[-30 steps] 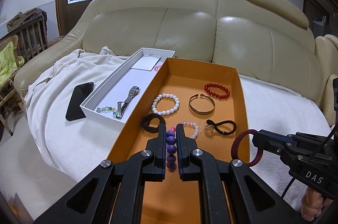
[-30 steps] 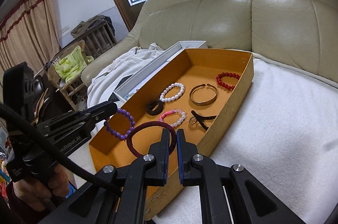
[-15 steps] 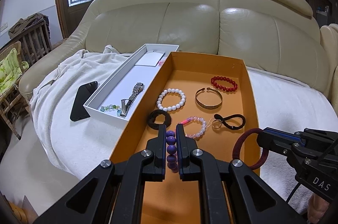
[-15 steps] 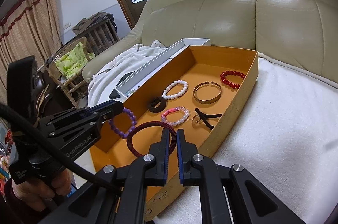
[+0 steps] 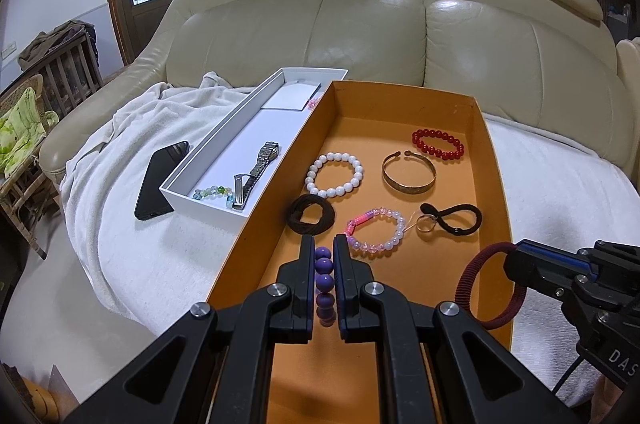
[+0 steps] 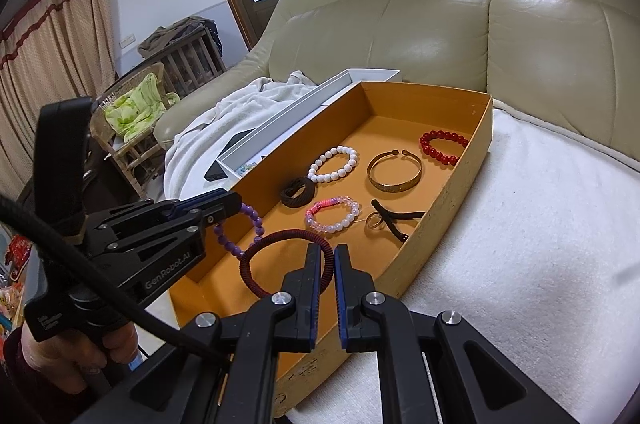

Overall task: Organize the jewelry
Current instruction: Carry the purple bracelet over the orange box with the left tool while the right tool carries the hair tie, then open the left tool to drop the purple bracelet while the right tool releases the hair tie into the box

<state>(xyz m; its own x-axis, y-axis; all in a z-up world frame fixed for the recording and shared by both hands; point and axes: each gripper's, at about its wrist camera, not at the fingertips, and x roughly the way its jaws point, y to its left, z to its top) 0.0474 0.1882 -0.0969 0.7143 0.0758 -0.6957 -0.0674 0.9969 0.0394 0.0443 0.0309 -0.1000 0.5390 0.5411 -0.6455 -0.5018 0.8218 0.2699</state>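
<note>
hand-held gripper (image 6: 329,252): black | blue finger pads | silver screws | "GenRobot.AI" lettering | black cable

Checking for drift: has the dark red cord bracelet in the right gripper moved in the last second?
No. The dark red cord bracelet stays over the same near end of the orange box, pinched in the right gripper's shut jaws.

Glossy leather sofa (image 5: 360,36), matt cardboard tray (image 5: 494,184)
</note>
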